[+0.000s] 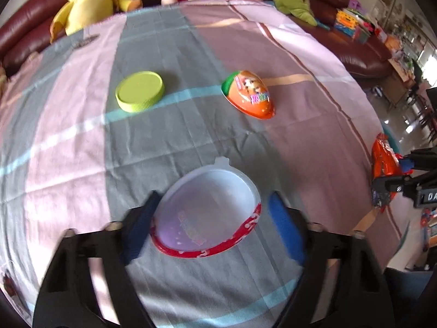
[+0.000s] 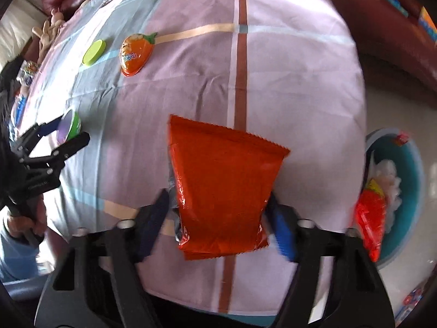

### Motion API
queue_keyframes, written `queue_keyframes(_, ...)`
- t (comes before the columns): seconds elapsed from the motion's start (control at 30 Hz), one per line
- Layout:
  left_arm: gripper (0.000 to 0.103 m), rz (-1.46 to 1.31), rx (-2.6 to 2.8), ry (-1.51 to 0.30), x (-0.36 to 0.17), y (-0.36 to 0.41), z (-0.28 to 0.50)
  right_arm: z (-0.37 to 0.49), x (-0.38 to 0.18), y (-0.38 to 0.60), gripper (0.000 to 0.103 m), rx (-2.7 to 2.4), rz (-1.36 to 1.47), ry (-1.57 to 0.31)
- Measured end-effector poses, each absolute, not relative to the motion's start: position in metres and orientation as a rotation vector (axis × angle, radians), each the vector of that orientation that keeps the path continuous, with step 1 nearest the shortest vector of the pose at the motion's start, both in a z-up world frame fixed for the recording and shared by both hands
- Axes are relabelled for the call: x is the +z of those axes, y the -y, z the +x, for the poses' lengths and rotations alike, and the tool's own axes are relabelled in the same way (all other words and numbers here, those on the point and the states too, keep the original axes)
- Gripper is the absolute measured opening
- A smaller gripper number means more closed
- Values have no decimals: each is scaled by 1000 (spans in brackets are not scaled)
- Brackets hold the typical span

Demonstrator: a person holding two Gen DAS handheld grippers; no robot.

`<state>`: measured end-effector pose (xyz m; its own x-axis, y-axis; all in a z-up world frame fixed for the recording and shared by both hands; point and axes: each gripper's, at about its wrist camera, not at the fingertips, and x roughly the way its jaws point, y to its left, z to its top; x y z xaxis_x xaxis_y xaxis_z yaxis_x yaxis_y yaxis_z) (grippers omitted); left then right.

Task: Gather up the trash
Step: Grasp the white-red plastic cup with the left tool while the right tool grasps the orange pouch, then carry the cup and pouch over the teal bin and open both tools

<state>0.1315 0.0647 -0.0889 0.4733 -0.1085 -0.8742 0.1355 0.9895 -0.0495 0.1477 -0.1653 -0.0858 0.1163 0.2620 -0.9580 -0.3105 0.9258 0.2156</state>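
My left gripper (image 1: 210, 218) is open, its blue-padded fingers on either side of a white plastic cup with a red rim (image 1: 207, 213) lying on the cloth. My right gripper (image 2: 218, 213) is closed on an orange snack bag (image 2: 224, 188), held above the table's near edge. In the right wrist view the left gripper (image 2: 58, 136) is around the cup (image 2: 69, 125). A lime green lid (image 1: 139, 90) and an orange egg-shaped wrapper (image 1: 250, 94) lie further back. The bag and right gripper show at the right edge (image 1: 385, 164).
The table has a striped pink and grey cloth (image 1: 191, 54). A teal bin (image 2: 409, 169) with trash in it stands on the floor right of the table. Plush toys (image 1: 90, 0) sit on a brown sofa (image 1: 355, 54) behind.
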Motion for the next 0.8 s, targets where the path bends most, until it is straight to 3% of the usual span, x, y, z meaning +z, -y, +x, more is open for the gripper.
queue_keyframes(0.03,67,23,-152,-1063,-88,-66,131,148,-85,166,46,419,-37,-1390)
queue_keyframes(0.27,66,-44,-139,-1054,-85,-71,126,153,-83,173,37,419,31,-1379)
queue_keyframes(0.8,67,16,-279,-993,-42,12,130,148,-49,239,36,386,189,-1273)
